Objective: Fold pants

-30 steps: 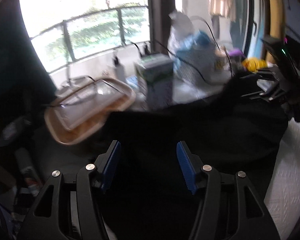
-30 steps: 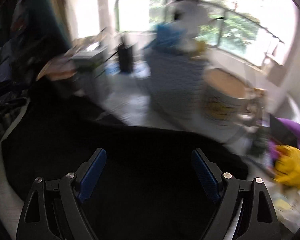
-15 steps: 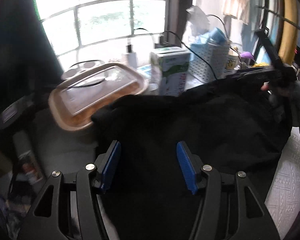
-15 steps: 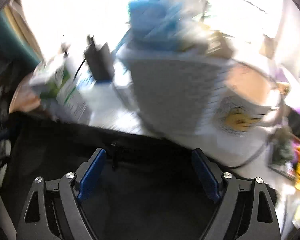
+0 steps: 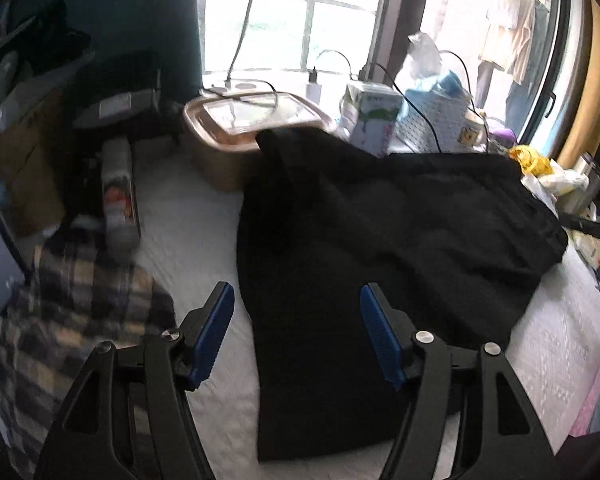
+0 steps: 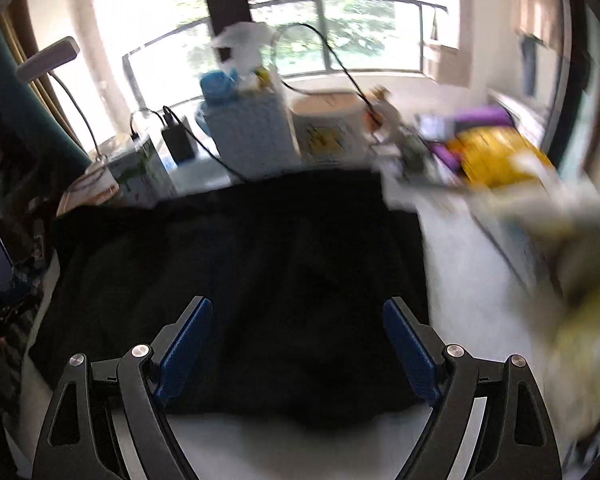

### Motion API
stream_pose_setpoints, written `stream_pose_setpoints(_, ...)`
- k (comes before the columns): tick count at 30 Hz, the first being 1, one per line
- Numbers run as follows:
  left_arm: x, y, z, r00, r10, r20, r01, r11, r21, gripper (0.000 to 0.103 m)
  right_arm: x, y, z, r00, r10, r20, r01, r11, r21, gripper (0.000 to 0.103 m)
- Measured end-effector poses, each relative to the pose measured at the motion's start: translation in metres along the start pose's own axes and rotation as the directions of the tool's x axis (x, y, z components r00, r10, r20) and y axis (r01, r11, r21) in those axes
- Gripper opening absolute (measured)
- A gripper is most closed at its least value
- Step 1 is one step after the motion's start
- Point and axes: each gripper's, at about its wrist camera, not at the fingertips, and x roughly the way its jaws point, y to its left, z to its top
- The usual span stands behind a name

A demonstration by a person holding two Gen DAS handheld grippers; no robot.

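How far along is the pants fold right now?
Done: the black pants lie in a compact, doubled-over block on the white bedding. In hand: nothing; the left gripper is opening with nothing pinched, the right gripper is open. Left: possibly another fold, and neatening the top corner over the tan box.

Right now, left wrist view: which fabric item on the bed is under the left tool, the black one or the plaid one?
The black pants: they lie spread below the left tool, whose jaws are opening with nothing gripped. The plaid cloth is bunched off to the left.
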Motion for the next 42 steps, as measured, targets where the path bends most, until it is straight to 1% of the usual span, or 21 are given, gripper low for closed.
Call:
stream_pose_setpoints(4, -0.001, -0.002, -0.015, 1.000, -0.020, -0.020, 0.019, 1.000, -0.010, 0.066, -0.012, -0.007, -0.040, 0.999, -0.008, -0.036, 0.009, 0.999, 0.044, 0.088)
stream_pose_setpoints(8, -0.007, -0.001, -0.023, 0.999, -0.034, -0.020, 0.034, 0.999, -0.027, 0.066, -0.003, -0.009, -0.058, 0.997, 0.032, -0.073, -0.024, 0.993, 0.111, 0.088)
stream_pose_setpoints(12, -0.015, 0.002, -0.028, 0.999, -0.036, -0.010, 0.036, 0.999, -0.036, 0.066, 0.017, 0.000, -0.054, 0.994, 0.075, -0.083, -0.062, 0.987, 0.149, 0.088)
stream_pose_setpoints(15, -0.018, 0.010, -0.032, 0.999, -0.031, -0.011, 0.030, 0.998, -0.058, 0.066, 0.029, 0.001, -0.044, 0.993, 0.106, -0.056, -0.092, 0.975, 0.204, 0.088)
stream_pose_setpoints(17, -0.020, 0.015, -0.035, 1.000, -0.026, -0.010, 0.025, 0.997, -0.078, 0.066, 0.036, -0.001, -0.035, 0.994, 0.098, -0.044, -0.085, 0.967, 0.240, 0.089)
stream_pose_setpoints(19, -0.023, 0.020, -0.037, 1.000, -0.023, -0.007, 0.022, 0.995, -0.098, 0.066, 0.043, -0.001, -0.027, 0.996, 0.090, -0.027, -0.081, 0.965, 0.251, 0.092)
stream_pose_setpoints(22, -0.027, 0.022, -0.040, 1.000, -0.027, 0.002, 0.027, 0.994, -0.109, 0.066, 0.051, -0.001, -0.019, 0.997, 0.078, 0.011, -0.078, 0.961, 0.265, 0.093)
stream_pose_setpoints(23, -0.028, 0.022, -0.041, 1.000, -0.029, 0.005, 0.029, 0.994, -0.110, 0.067, 0.053, -0.001, -0.017, 0.997, 0.074, 0.024, -0.077, 0.961, 0.265, 0.086)
stream_pose_setpoints(24, -0.029, 0.021, -0.042, 1.000, -0.029, 0.006, 0.029, 0.993, -0.110, 0.067, 0.055, -0.001, -0.015, 0.998, 0.045, 0.033, -0.052, 0.966, 0.252, 0.070)
stream_pose_setpoints(25, -0.029, 0.020, -0.042, 1.000, -0.028, 0.006, 0.029, 0.994, -0.110, 0.067, 0.059, -0.002, -0.014, 0.999, 0.031, 0.025, -0.037, 0.969, 0.245, 0.021)
stream_pose_setpoints(26, -0.029, 0.020, -0.042, 1.000, -0.028, 0.003, 0.028, 0.994, -0.109, 0.067, 0.064, -0.005, -0.015, 0.998, 0.064, 0.017, -0.066, 0.963, 0.262, 0.014)
stream_pose_setpoints(27, -0.028, 0.018, -0.042, 1.000, -0.026, -0.003, 0.025, 0.994, -0.106, 0.067, 0.064, -0.008, -0.014, 0.997, 0.074, 0.030, -0.079, 0.959, 0.271, 0.013)
stream_pose_setpoints(28, -0.028, 0.016, -0.042, 1.000, -0.024, -0.007, 0.023, 0.995, -0.100, 0.067, 0.063, -0.009, -0.014, 0.996, 0.081, 0.031, -0.086, 0.960, 0.267, 0.009)
stream_pose_setpoints(29, -0.028, 0.013, -0.041, 1.000, -0.023, -0.011, 0.022, 0.996, -0.092, 0.067, 0.061, -0.009, -0.014, 0.996, 0.081, 0.039, -0.088, 0.963, 0.254, 0.008)
stream_pose_setpoints(32, -0.029, 0.005, -0.038, 1.000, -0.027, -0.014, 0.026, 0.997, -0.074, 0.067, 0.049, -0.011, -0.016, 0.998, 0.045, 0.040, -0.052, 0.978, 0.204, 0.007)
stream_pose_setpoints(34, -0.030, 0.000, -0.036, 0.999, -0.030, -0.013, 0.029, 0.998, -0.064, 0.067, 0.037, -0.017, -0.019, 0.999, 0.017, 0.044, -0.025, 0.981, 0.191, 0.007)
stream_pose_setpoints(37, -0.031, -0.009, -0.035, 0.999, -0.039, -0.020, 0.039, 0.998, -0.045, 0.067, 0.016, -0.033, -0.024, 0.997, -0.052, 0.048, 0.043, 0.985, 0.168, 0.006)
stream_pose_setpoints(40, -0.027, -0.020, -0.034, 0.997, -0.063, -0.041, 0.062, 0.998, -0.029, 0.067, 0.007, -0.056, -0.032, 0.995, -0.093, 0.043, 0.084, 0.979, 0.186, 0.006)
stream_pose_setpoints(42, -0.021, -0.026, -0.035, 0.995, -0.079, -0.057, 0.077, 0.997, -0.026, 0.067, 0.009, -0.070, -0.039, 0.996, -0.089, 0.030, 0.080, 0.974, 0.213, 0.006)
